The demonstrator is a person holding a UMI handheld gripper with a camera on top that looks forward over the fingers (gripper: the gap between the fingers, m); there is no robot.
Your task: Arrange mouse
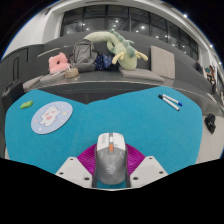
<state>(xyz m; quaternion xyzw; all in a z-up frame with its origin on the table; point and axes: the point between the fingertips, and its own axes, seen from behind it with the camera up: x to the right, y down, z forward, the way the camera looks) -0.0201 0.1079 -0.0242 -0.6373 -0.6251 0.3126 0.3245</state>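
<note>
A grey computer mouse (111,157) with an orange mark near its scroll wheel sits between my fingers (78,168), whose magenta pads press on both its sides. My gripper (111,166) is shut on the mouse, over the near part of a teal desk mat (150,120). A round white mouse pad (50,117) with a printed picture lies on the teal mat ahead and to the left of the fingers.
A pen-like blue and white object (170,101) lies on the mat ahead to the right. A small green item (26,103) is at the mat's far left. Beyond the mat stand a plush dinosaur (114,45), a grey bag (83,54) and a pink toy (60,63).
</note>
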